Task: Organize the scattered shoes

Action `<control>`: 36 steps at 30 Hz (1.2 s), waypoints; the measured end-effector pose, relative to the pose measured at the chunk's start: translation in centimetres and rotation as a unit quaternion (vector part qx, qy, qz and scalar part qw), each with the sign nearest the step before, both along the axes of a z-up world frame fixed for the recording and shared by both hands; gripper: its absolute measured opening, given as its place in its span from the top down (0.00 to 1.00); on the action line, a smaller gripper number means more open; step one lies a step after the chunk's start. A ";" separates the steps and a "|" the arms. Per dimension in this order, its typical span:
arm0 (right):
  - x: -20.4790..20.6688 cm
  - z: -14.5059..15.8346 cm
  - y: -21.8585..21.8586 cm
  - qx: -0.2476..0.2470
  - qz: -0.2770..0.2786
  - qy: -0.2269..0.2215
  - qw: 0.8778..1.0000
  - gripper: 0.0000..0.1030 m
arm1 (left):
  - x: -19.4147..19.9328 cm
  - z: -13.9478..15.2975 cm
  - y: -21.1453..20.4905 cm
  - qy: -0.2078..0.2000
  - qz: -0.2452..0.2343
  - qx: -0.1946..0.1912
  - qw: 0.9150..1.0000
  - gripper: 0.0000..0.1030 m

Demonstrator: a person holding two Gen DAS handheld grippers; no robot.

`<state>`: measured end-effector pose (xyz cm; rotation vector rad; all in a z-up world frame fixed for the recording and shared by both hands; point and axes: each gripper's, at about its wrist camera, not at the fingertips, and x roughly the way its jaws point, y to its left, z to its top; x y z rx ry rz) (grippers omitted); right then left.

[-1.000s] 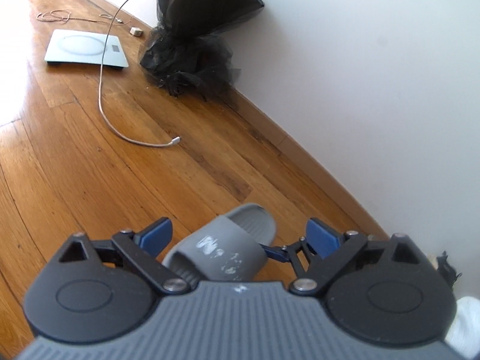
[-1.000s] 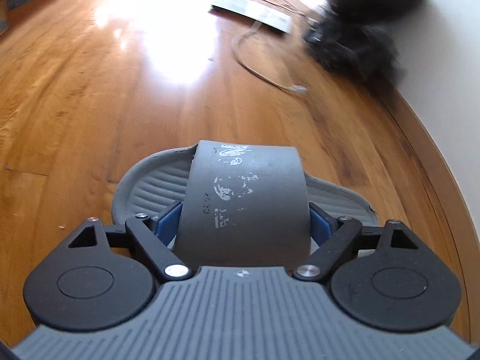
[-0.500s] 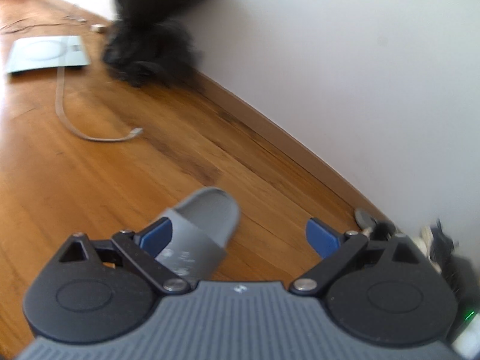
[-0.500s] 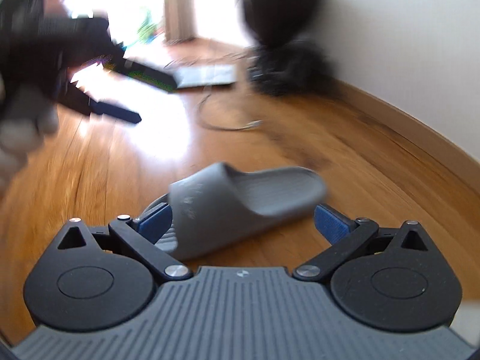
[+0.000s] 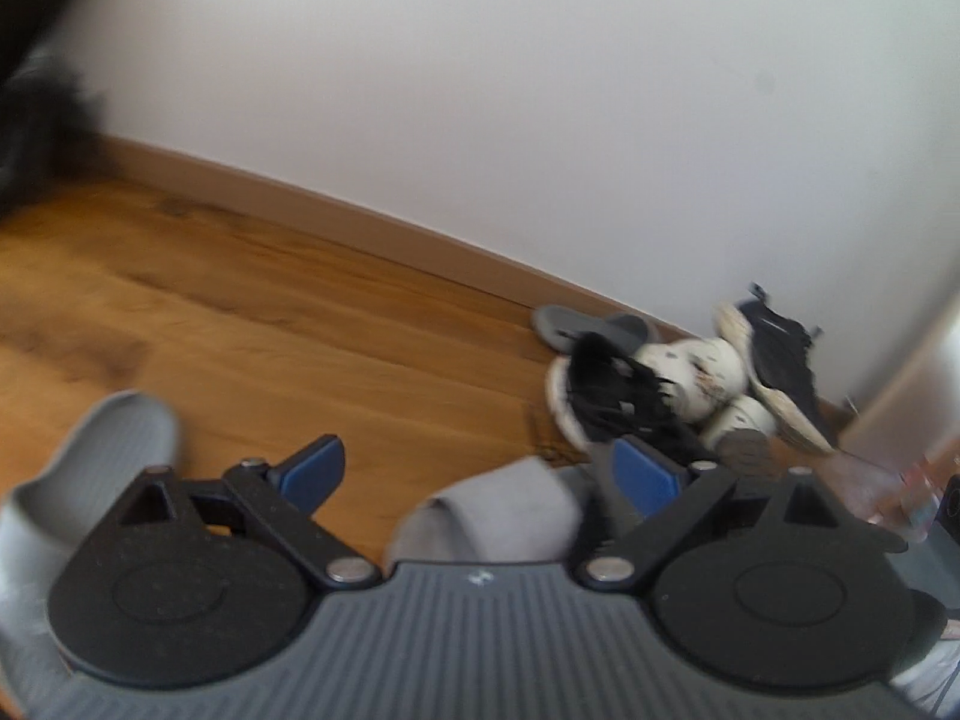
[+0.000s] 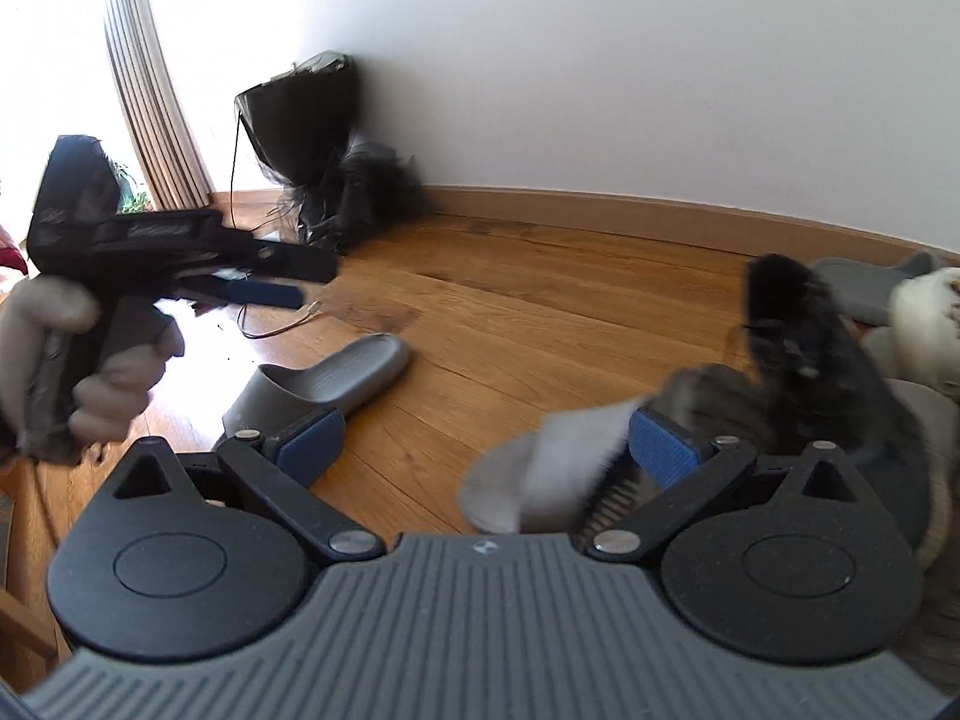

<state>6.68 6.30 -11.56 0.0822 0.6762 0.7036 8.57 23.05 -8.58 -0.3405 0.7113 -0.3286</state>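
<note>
In the left wrist view my left gripper (image 5: 480,471) is open over the wood floor. A blurred grey slide (image 5: 498,510) lies low between its fingers, untouched, and another grey slide (image 5: 90,468) lies at the far left. A pile by the wall holds a black sneaker (image 5: 612,396), white shoes (image 5: 690,366) and a grey slide (image 5: 588,327). My right gripper (image 6: 489,444) is open. A grey slide (image 6: 336,378) lies beyond its left finger, and a blurred light grey slide (image 6: 540,474) lies by its right finger. The left gripper (image 6: 282,279) hangs at left in a gloved hand (image 6: 90,360).
A black mesh bundle (image 6: 324,150) stands in the corner by the curtain (image 6: 150,90), with a white cable (image 6: 270,330) on the floor near it. The baseboard (image 5: 360,228) runs along the white wall. A black sneaker (image 6: 792,324) rises at the right.
Both grippers have swung right, away from the black bundle towards the shoe pile. The right gripper opened off the grey slide, which now lies on the floor to its left.
</note>
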 end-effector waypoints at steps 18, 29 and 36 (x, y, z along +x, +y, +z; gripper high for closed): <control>-2.2 -2.3 -7.3 0.023 -0.029 0.041 0.998 0.01 | 13.9 3.1 -14.2 0.018 -0.016 -0.083 0.996 0.12; -1.1 -2.8 -9.9 0.052 -0.065 0.064 0.994 0.01 | 19.0 -1.2 -21.4 0.059 0.007 -0.108 0.992 0.15; -0.2 -5.3 -13.4 0.056 -0.123 0.090 0.987 0.01 | 22.5 -1.9 -23.2 0.053 0.006 -0.103 0.993 0.15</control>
